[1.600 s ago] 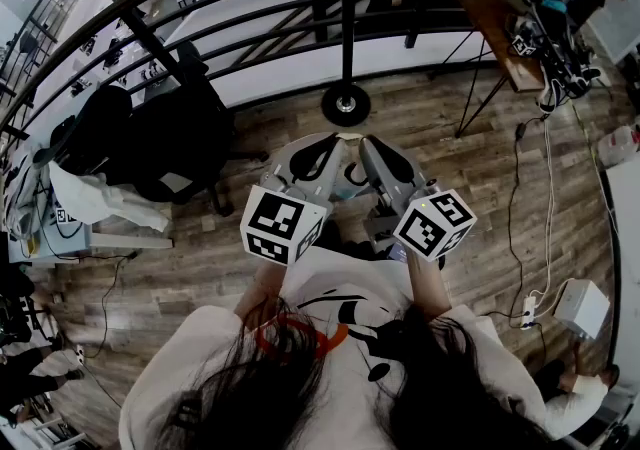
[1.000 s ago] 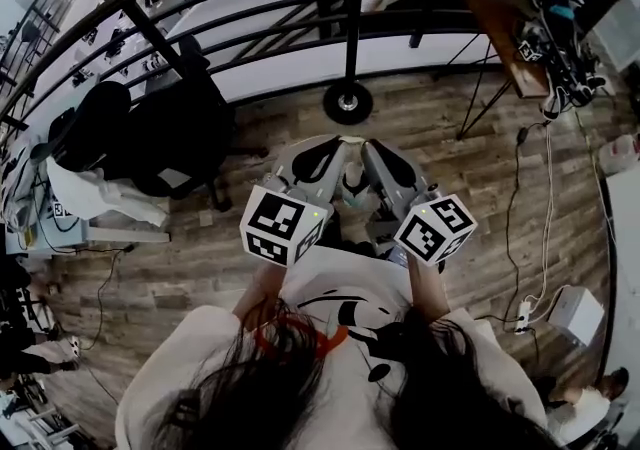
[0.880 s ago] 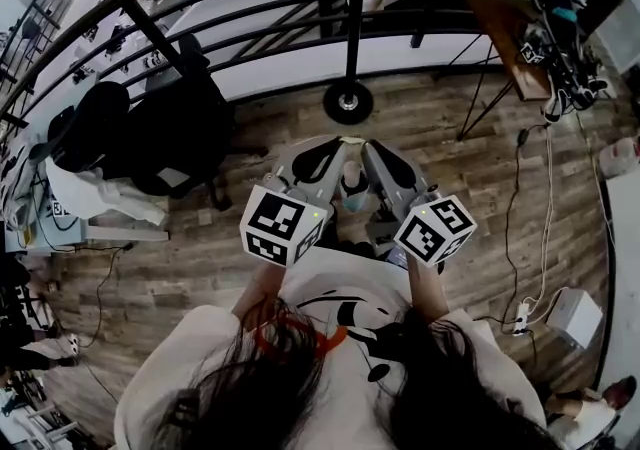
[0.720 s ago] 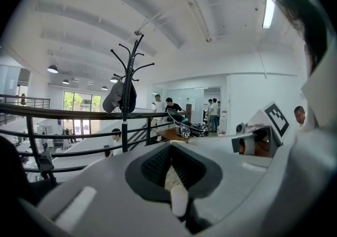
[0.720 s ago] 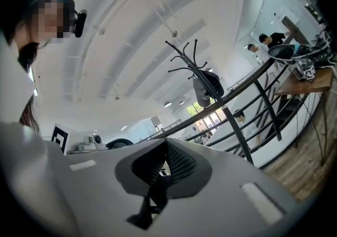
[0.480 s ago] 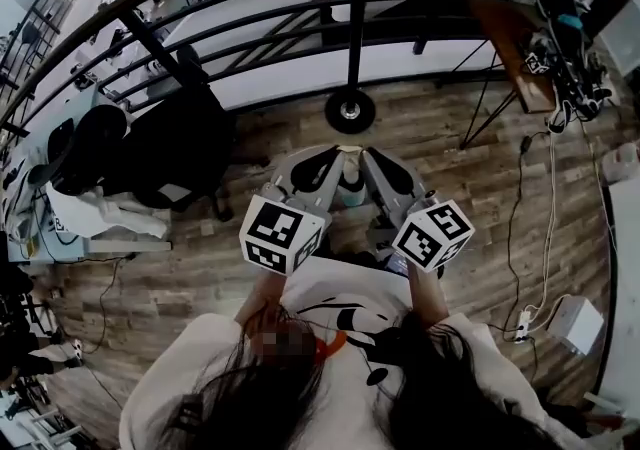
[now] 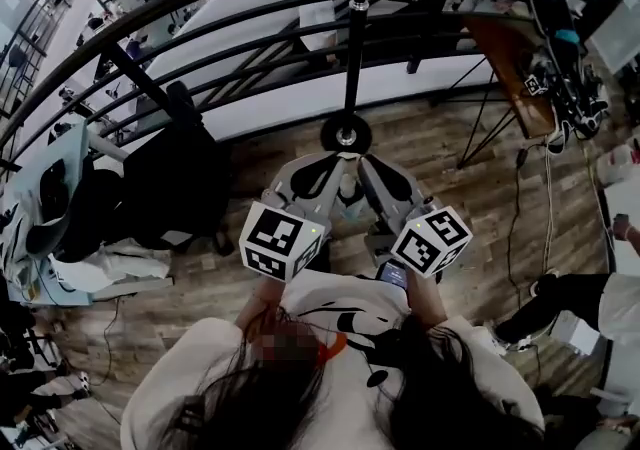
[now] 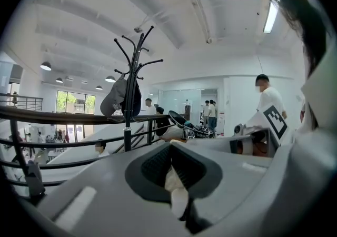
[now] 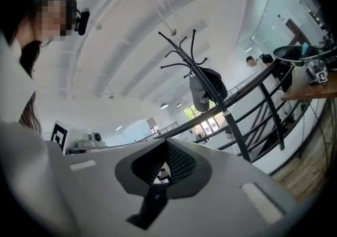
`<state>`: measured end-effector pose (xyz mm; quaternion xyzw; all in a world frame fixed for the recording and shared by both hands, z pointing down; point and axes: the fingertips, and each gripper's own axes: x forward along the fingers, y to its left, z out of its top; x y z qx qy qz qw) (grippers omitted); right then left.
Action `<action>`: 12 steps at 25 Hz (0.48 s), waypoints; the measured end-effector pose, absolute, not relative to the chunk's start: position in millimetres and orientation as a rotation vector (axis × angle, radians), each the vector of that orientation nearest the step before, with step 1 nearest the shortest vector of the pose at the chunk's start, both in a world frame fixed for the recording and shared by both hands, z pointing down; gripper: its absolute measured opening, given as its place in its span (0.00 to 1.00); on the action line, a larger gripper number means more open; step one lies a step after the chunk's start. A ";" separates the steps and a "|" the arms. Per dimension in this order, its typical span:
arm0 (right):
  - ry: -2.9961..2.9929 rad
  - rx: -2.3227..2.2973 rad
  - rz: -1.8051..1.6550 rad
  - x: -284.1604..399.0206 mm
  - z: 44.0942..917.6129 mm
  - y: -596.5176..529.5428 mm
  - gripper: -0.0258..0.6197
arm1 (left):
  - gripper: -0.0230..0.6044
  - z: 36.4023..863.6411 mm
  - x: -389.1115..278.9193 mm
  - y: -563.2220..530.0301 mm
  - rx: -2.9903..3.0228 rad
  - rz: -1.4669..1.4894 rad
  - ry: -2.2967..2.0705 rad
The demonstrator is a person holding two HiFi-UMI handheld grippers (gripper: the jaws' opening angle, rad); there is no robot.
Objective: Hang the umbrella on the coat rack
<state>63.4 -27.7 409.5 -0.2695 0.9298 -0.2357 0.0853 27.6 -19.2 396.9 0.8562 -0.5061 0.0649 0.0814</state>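
Both tools are up in front of the person, tips close together, and they share one thing: a small pale folded umbrella [image 8: 176, 191]. The left tool [image 8: 169, 159] is squeezed almost shut on it, and the soft whitish cloth bunches up between the dark ribbed pads. The right tool [image 9: 164, 163] is also nearly shut, with a thin pale bit showing between its pads and a dark strip hanging just below. I think that strip belongs to the umbrella, but I cannot be sure.

The tall black metal coat rack [image 7: 352, 58] stands straight ahead on the brown wooden floor [image 7: 460, 198], just in front of the black railing [image 8: 52, 116]. It has a thin pole, a flat round foot [image 7: 345, 131] and curved hooks at the top. A grey cap [image 8: 117, 98] hangs on one hook – the other hooks look free.

The umbrella looks light. Its cloth is soft and a bit slippery, so it could slide through the pads. There is likely a hard rod inside. Hold it on the firm middle – not on loose cloth. No loop or handle for the hook shows clearly.
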 end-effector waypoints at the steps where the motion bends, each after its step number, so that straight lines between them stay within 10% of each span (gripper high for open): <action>1: 2.765 -0.812 -0.703 57.0 407.5 -36.3 0.07 | 0.04 394.5 21.8 -27.5 2.567 0.191 -1.501; 12: 2.729 -0.884 -0.700 -20.6 392.4 -115.3 0.07 | 0.04 379.3 -52.2 -103.2 2.628 0.162 -1.410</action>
